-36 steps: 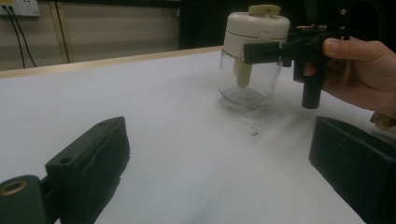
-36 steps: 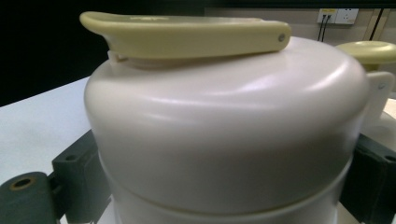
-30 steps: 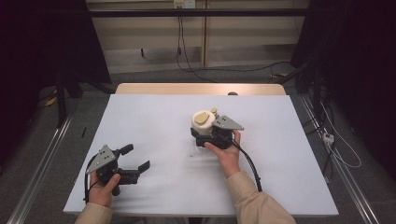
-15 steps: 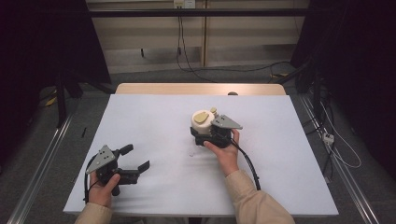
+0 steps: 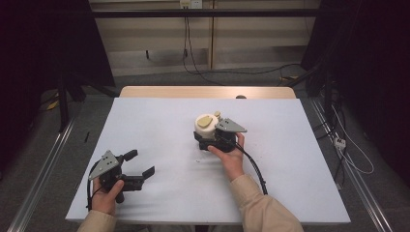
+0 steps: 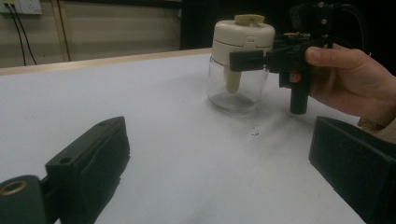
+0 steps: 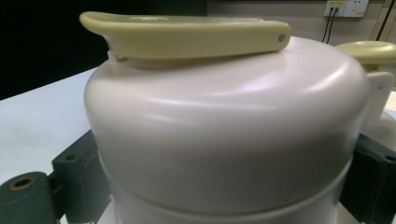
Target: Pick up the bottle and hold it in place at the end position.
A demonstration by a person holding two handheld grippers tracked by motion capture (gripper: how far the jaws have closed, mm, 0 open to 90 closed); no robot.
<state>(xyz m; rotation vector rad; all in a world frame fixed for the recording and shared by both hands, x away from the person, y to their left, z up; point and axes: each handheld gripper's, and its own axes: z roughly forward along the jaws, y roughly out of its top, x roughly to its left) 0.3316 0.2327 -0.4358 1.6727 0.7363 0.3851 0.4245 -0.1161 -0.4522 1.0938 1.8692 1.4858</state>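
Observation:
A glass jar (image 5: 205, 124) with a cream lid and a pale yellow flip tab stands upright near the middle of the white table (image 5: 154, 121). My right gripper (image 5: 204, 135) reaches it from the near side and is shut on the jar. In the right gripper view a black jaw presses each side of the lid (image 7: 224, 130). My left gripper (image 5: 140, 163) is held low at the front left, open, with nothing between its jaws. The left gripper view looks across bare table between its spread jaws to the jar (image 6: 240, 60), whose glass base looks empty apart from a cream stem inside.
The right gripper's black cable (image 5: 254, 166) trails back along the forearm. A small dark speck (image 6: 254, 132) lies on the table just in front of the jar. A wooden strip (image 5: 208, 92) edges the far side, and metal rails (image 5: 43, 159) run along the floor beside the table.

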